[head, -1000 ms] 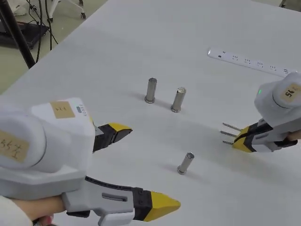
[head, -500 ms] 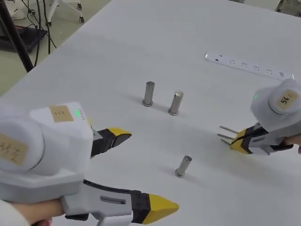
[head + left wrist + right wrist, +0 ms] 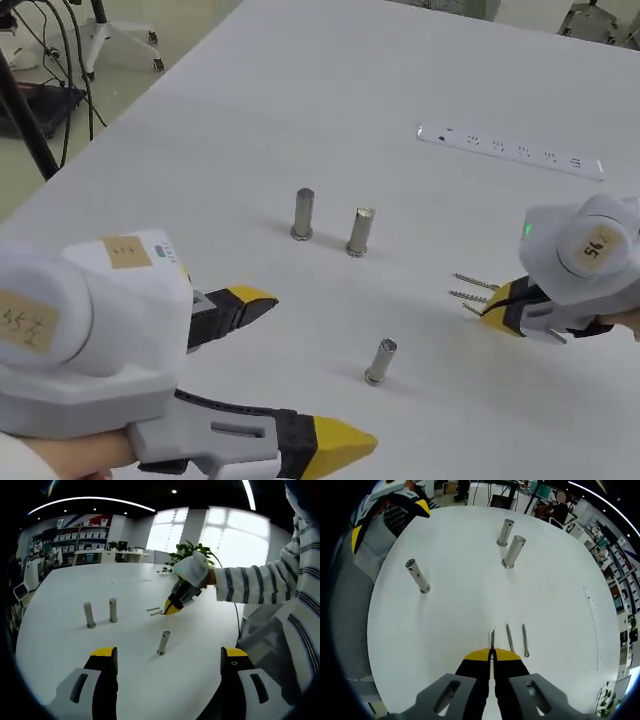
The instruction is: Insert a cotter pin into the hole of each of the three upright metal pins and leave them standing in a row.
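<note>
While the left gripper (image 3: 295,370) is held low over the near part of the desk (image 3: 300,100) with its fingers (image 3: 105,655) wide apart and nothing between them, the right gripper (image 3: 491,653) is held low at the desk's right side. Its fingers (image 3: 507,656) are pressed together on one cotter pin (image 3: 492,639), which sticks out forward from the tips. Two more cotter pins (image 3: 510,637) are laid flat on the desk just beside the held one and roughly parallel to it. Three metal pins (image 3: 303,213) are stood upright on the desk. Two are set close together at the far side, while the third metal pin (image 3: 381,360) is placed nearer, well apart from that pair and between the two grippers. A small cross hole can be made out near its top in the right gripper view. A power strip (image 3: 510,150) is laid along the far right of the desk. A striped sleeve (image 3: 250,585) is seen behind the right gripper in the left gripper view.
</note>
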`<state>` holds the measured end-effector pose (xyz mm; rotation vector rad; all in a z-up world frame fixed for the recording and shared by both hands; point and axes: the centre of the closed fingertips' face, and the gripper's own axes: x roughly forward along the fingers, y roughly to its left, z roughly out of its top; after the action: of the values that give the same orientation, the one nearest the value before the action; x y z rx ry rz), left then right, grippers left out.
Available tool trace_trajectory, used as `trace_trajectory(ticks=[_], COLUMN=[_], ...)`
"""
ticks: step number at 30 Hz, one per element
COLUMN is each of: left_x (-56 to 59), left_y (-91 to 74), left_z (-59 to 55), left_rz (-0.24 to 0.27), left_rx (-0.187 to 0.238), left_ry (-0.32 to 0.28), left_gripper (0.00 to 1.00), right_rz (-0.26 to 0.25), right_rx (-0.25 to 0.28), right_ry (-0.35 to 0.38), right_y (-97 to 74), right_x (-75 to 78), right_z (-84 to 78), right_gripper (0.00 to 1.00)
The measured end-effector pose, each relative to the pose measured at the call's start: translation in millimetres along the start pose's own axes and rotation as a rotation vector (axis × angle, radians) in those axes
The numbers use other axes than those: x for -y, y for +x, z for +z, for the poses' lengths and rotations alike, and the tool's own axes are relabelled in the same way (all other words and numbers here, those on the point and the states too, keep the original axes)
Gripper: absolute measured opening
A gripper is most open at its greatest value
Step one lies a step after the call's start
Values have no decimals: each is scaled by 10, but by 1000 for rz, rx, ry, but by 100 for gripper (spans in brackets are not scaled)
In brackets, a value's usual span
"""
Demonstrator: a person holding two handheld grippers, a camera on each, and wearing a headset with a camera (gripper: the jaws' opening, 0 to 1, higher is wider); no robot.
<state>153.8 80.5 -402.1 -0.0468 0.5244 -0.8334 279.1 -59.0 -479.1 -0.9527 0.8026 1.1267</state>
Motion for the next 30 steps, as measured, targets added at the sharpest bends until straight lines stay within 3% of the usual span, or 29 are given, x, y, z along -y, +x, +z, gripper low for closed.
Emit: trace_trajectory(ticks=[4,14,22,30], left_x=[26,101,127,168], left_y=[42,163,262,380], left_z=[35,103,247,383], left_rz=[-18,-66,-108,-160], left_rx=[-3,-9,7,17], left_ry=[1,3,9,17], left_gripper=[82,79,75,71], right_rz=[-20,-109,-182,-241], right_rx=[42,133,215,255], right_ry=[30,18,26,42], right_y=[-112,-441,-682,-864], right_x=[-33,-122,-202,-300], right_z=[66,242,402,442], right_gripper=[0,0,0,0])
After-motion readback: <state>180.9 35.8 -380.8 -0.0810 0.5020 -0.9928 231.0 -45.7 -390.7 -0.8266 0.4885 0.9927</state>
